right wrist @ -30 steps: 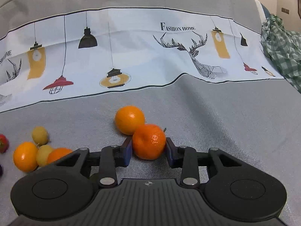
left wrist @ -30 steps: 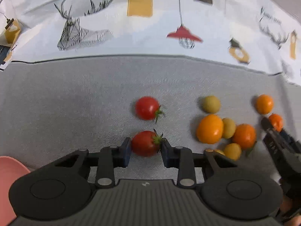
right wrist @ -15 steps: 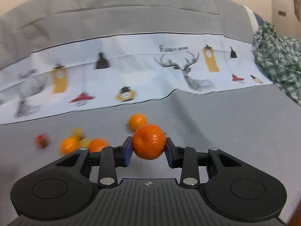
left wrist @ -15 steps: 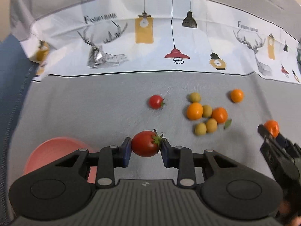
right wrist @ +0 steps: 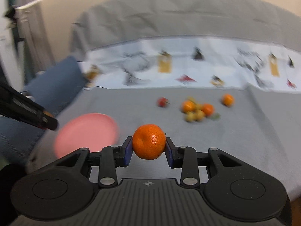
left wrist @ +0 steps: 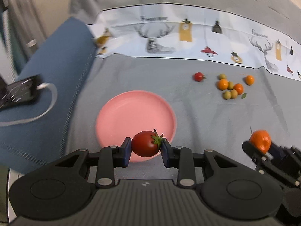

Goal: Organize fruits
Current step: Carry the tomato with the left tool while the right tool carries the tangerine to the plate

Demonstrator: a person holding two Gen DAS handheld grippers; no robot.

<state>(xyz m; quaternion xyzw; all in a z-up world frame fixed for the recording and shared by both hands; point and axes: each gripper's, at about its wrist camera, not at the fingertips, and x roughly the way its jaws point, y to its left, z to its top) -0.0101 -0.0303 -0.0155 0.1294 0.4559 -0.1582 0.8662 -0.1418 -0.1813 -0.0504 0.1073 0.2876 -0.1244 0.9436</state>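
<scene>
Two fruits are held at this moment, one in each gripper. The left gripper [left wrist: 145,146] is clenched on a red tomato [left wrist: 145,143], its green calyx turned toward the right pad, and the fruit hangs over the near rim of the pink plate [left wrist: 131,113], at about 5 o'clock of the plate's disc. The right gripper [right wrist: 148,146] is clamped on a mandarin [right wrist: 149,141], which sits clear of the grey cloth; in the left wrist view that same mandarin [left wrist: 260,140] shows at 3 o'clock, well apart from the plate. In the right wrist view the plate [right wrist: 84,133] lies at 9 o'clock of the held mandarin, blurred.

Farther off, at roughly 1 o'clock from the plate, a second tomato [left wrist: 198,76] lies alone on the grey cloth [left wrist: 207,122]. Just beside it to the right is a cluster of orange and yellow-green fruits [left wrist: 230,88], touching one another, with a single small orange fruit [left wrist: 249,79] a little apart at the cluster's 2 o'clock. A small green leaf [left wrist: 244,95] seems to lie at the cluster's lower right edge, though it is too small to be sure.

Beyond the fruits runs a white printed band [left wrist: 188,37] with deer and lamps. At 9 o'clock a blue cloth [left wrist: 56,71] carries a dark device with a pale cable [left wrist: 18,92].
</scene>
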